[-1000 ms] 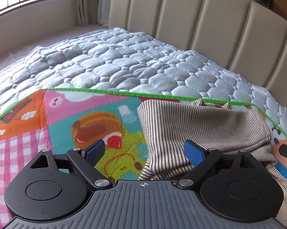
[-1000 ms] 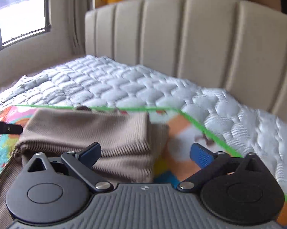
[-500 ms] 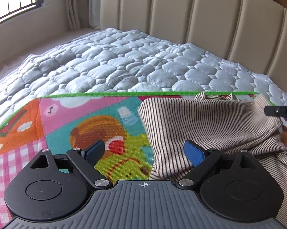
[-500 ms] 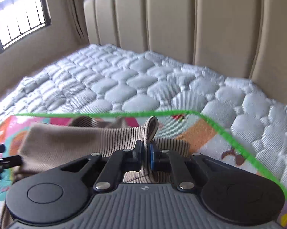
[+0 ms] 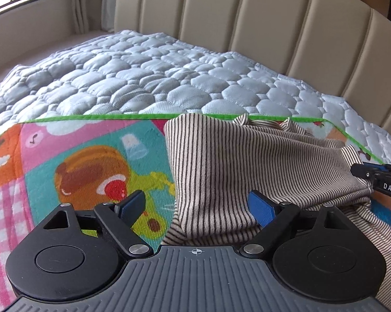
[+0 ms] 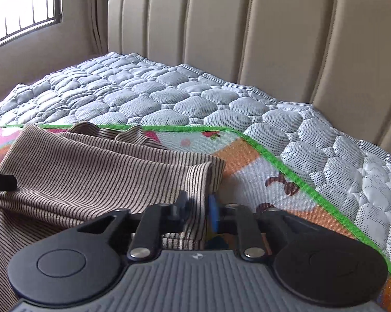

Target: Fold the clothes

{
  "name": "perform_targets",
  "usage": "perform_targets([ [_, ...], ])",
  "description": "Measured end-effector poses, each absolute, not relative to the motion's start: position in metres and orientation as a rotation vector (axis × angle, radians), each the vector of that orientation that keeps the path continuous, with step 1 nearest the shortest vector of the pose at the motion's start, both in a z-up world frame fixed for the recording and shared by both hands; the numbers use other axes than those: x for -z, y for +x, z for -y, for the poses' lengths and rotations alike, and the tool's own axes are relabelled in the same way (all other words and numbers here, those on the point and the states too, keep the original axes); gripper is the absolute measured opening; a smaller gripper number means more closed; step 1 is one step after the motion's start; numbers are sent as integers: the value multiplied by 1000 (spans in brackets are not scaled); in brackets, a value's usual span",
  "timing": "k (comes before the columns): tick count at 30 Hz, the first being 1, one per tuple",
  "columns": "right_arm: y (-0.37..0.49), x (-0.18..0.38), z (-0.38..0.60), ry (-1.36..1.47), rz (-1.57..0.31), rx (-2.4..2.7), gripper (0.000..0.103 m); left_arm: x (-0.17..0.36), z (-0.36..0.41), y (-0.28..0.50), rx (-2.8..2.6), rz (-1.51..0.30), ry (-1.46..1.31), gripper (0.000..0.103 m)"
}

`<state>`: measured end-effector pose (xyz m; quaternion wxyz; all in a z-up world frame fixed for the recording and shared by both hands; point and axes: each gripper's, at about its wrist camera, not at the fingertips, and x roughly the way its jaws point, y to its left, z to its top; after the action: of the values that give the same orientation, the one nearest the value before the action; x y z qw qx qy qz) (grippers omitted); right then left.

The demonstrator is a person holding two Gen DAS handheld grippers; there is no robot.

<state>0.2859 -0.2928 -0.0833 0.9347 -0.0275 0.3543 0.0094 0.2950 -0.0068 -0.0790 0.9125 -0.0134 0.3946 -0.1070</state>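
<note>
Lying folded, brown-striped beige garment (image 5: 221, 171)

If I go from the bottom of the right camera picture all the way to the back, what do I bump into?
Right gripper, opening around a fold of the striped top → colourful mat with green edge → quilted mattress → beige headboard.

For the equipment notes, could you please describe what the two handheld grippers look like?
Both look alike. The left gripper and the right gripper each have a ribbed grey body with a small crosshair mark, two black round discs, black linkage arms with silver pivot screws, and blue finger pads. In the left view, white letters "DAS" show on the right gripper's side. No cables or sleeves show.
</note>
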Motion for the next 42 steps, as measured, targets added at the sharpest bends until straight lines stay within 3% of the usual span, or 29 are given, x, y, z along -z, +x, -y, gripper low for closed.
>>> perform_targets([
  [1,285,82,292,-74,-714,-17,51,79,7,295,219,-814,-23,91],
  [8,274,54,278,-51,-584,-138,48,82,9,296,213,-818,-4,91],
  [19,284,96,267,-43,-779,-215,47,81,10,295,207,-819,13,91],
  [23,283,98,264,-64,-770,-218,47,65,9,288,234,-732,-16,80],
  [26,283,97,264,-63,-770,-218,48,51,5,284,346,-666,-147,79],
  [34,284,95,265,-50,-773,-228,52,88,20,290,365,-811,-94,81],
  [38,285,69,284,25,-757,-217,53,68,9,289,369,-794,-138,81],
  [40,290,57,301,66,-747,-211,64,56,-9,299,383,-825,-198,84],
  [42,302,52,322,102,-773,-210,65,49,-27,314,411,-879,-247,84],
])
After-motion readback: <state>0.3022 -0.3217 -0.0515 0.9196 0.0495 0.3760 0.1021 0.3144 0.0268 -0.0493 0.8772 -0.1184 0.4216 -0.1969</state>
